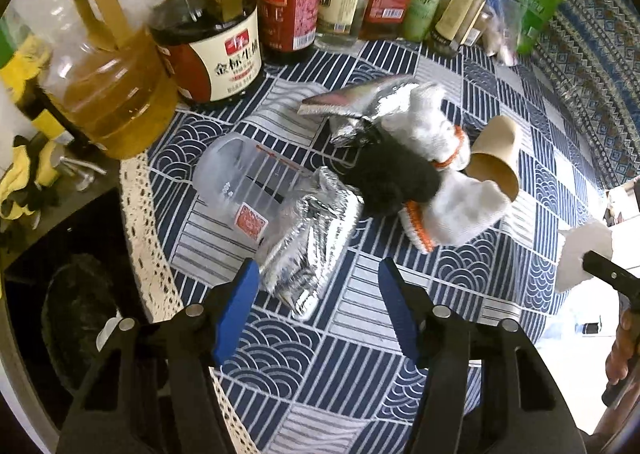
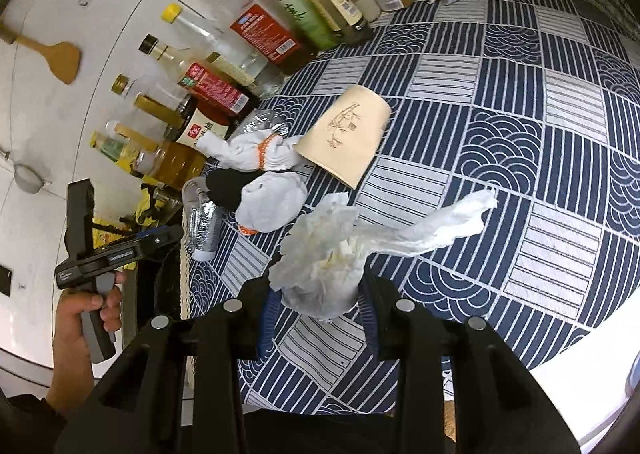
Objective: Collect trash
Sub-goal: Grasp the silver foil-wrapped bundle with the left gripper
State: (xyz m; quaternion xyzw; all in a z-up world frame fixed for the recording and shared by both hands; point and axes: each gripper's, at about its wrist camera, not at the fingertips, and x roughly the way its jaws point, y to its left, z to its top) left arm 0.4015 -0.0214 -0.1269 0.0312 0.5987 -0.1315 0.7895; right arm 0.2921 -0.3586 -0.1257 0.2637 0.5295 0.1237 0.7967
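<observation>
Patterned tablecloth [image 1: 460,274] fills both views; the right gripper [image 2: 318,304] pinches a tissue [image 2: 332,254] whose loose tail could snag, while the left gripper [image 1: 318,302], low centre, gapes empty over foil [image 1: 308,250] that might slide.

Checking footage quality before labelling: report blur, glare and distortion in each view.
Left wrist: fisheye bends the tablecloth grid; oil jug and far bottles smear; foil wrapper glints. Right wrist: crumpled tissue in the right gripper stays sharp; table edge blows out white at lower right; corners vignette black.

Bottles [image 1: 224,34] along the tablecloth's [image 1: 320,374] back edge, foil wrapper [image 1: 308,246] left of socks [image 1: 448,214], paper cup [image 2: 344,138] behind tissue [image 2: 332,254]
</observation>
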